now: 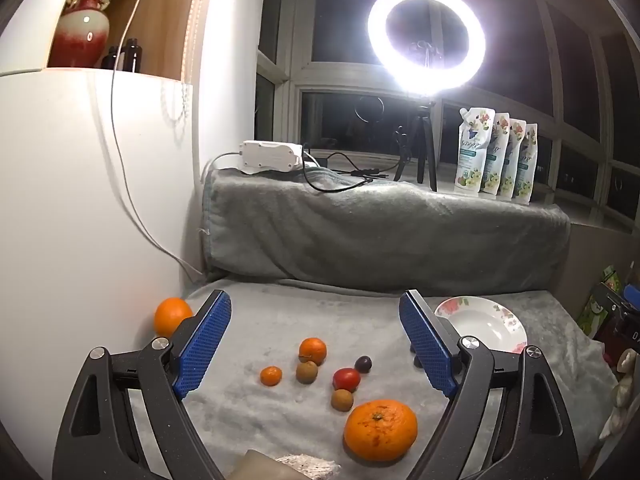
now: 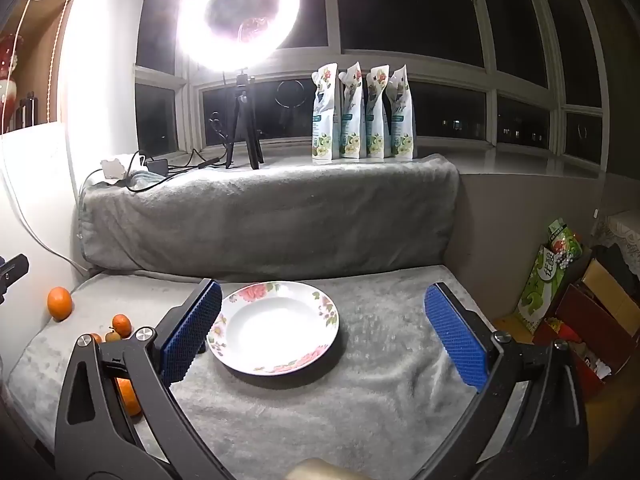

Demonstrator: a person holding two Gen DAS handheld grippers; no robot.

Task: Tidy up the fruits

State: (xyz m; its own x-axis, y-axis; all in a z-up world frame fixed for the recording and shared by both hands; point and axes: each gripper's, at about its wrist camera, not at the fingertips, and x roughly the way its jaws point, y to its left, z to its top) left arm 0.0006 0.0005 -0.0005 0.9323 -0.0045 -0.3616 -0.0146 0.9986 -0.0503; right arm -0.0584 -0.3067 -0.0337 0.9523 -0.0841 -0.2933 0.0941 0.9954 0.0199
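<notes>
Fruits lie on a grey blanket (image 1: 280, 312). In the left wrist view: a big orange (image 1: 380, 430) in front, a red tomato (image 1: 346, 378), a dark plum (image 1: 363, 364), two brown longans (image 1: 307, 372) (image 1: 342, 400), a small mandarin (image 1: 271, 376), a medium mandarin (image 1: 312, 351), and an orange (image 1: 172, 316) at far left. A white floral plate (image 2: 276, 328) is empty; it also shows in the left wrist view (image 1: 484, 322). My left gripper (image 1: 316, 312) is open above the fruits. My right gripper (image 2: 320, 300) is open around the plate, empty.
A blanket-covered ledge (image 2: 272, 216) rises behind, carrying a ring light on a tripod (image 2: 240, 12), cables, a white power box (image 1: 270, 156) and several pouches (image 2: 362, 114). A white cabinet (image 1: 80, 200) stands left. Boxes and bags (image 2: 568, 304) sit at right.
</notes>
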